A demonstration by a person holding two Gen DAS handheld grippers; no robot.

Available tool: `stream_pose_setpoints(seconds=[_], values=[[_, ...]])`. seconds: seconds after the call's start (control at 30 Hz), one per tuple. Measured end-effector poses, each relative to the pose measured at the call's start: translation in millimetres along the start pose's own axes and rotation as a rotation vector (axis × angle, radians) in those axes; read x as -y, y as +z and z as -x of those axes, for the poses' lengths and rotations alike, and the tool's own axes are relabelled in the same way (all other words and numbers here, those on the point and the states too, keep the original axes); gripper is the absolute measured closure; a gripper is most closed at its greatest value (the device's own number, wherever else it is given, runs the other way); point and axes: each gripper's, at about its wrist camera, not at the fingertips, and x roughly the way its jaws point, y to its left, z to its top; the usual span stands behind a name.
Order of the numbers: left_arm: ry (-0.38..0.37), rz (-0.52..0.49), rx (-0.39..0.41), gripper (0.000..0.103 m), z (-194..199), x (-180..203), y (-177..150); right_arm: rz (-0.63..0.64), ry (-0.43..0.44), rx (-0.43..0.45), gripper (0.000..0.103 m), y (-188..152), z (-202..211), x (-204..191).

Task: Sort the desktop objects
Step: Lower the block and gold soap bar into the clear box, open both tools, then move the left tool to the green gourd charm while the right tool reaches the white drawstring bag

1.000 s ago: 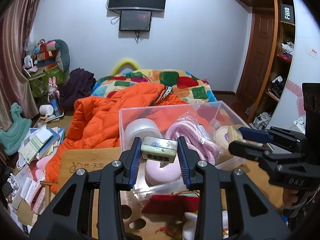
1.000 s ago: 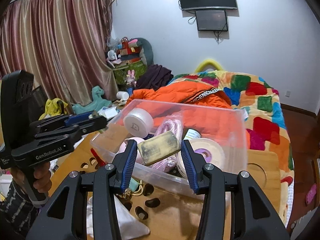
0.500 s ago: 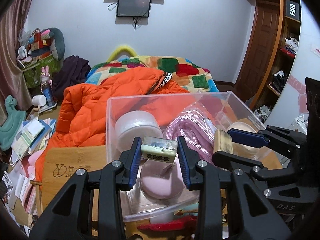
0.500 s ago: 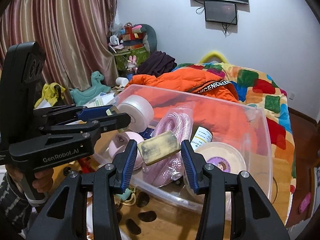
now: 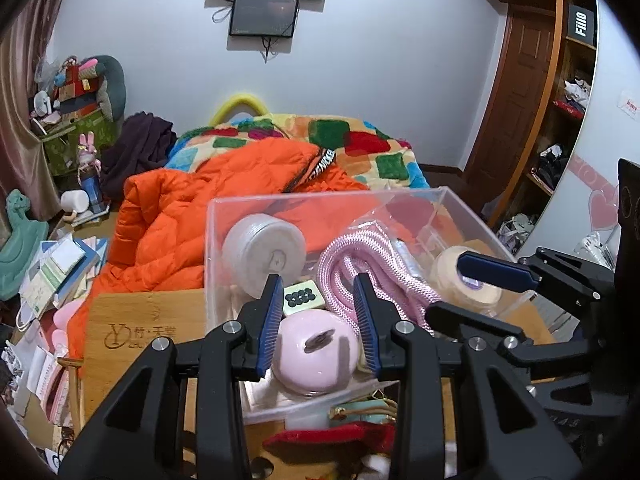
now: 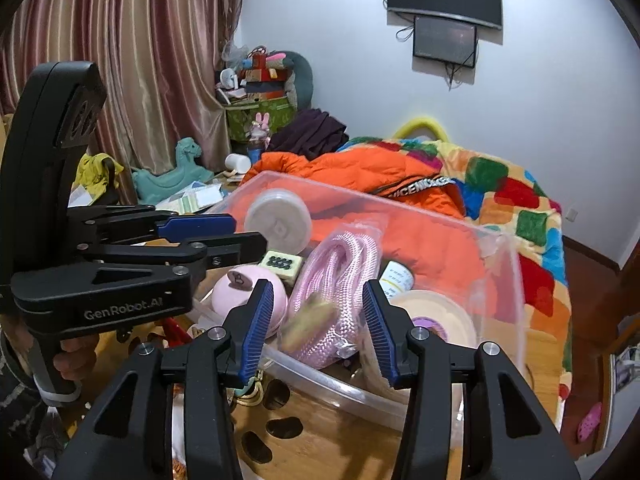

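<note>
A clear plastic bin (image 5: 216, 216) (image 6: 516, 264) stands on the wooden table. Both grippers hover over its near side. My left gripper (image 5: 318, 314) is open and empty; the cream mahjong tile with dark dots (image 5: 302, 298) (image 6: 281, 263) lies in the bin just below it, beside the pink round case (image 5: 316, 350). My right gripper (image 6: 318, 322) is open; the yellowish tile (image 6: 308, 322) is blurred, loose between its fingers, over the pink rope bundle (image 6: 340, 284). The right gripper also shows in the left wrist view (image 5: 472, 288).
The bin also holds a white round tin (image 5: 264, 252) and a tape roll (image 6: 436, 316). In front of the bin lie a red item (image 5: 332, 438) and a teal item with gold rings (image 5: 366, 408). A bed with an orange jacket (image 5: 224, 196) lies behind the table.
Both grippers moved forward over the bin and opened. The dotted tile dropped from the left gripper into the bin. The yellowish tile left the right gripper's grip and is falling.
</note>
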Motion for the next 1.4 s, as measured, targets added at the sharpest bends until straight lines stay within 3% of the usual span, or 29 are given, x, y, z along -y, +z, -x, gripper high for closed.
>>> stream_pose_setpoints(seconds=[0.27, 0.47, 0.6, 1.13, 1.23, 1.4], values=[[0.026, 0.015, 0.056, 0.054, 39.6, -3.8, -3.4, -0.048, -0.024, 0.064, 0.045, -2.7, 38.5, 0.9], [0.055, 0.033, 0.062, 0.047, 64.6, -11.9, -21.0, -0.083, -0.005, 0.068, 0.035, -15.7, 56.8, -8.6], [0.097, 0.03, 0.058, 0.042, 76.4, -13.9, -36.5, -0.105, 0.012, 0.05, 0.034, -31.2, 62.6, -16.5], [0.128, 0.126, -0.049, 0.04, 82.6, -29.3, -112.9, -0.166, 0.126, -0.089, 0.029, -98.6, 35.7, -56.7], [0.11, 0.166, -0.064, 0.04, 81.7, -33.6, -123.8, -0.169, 0.106, -0.086, 0.014, -102.2, 30.8, -65.7], [0.096, 0.193, -0.082, 0.04, 80.9, -35.3, -131.5, -0.073, 0.014, -0.102, 0.012, -106.0, 16.7, -85.4]])
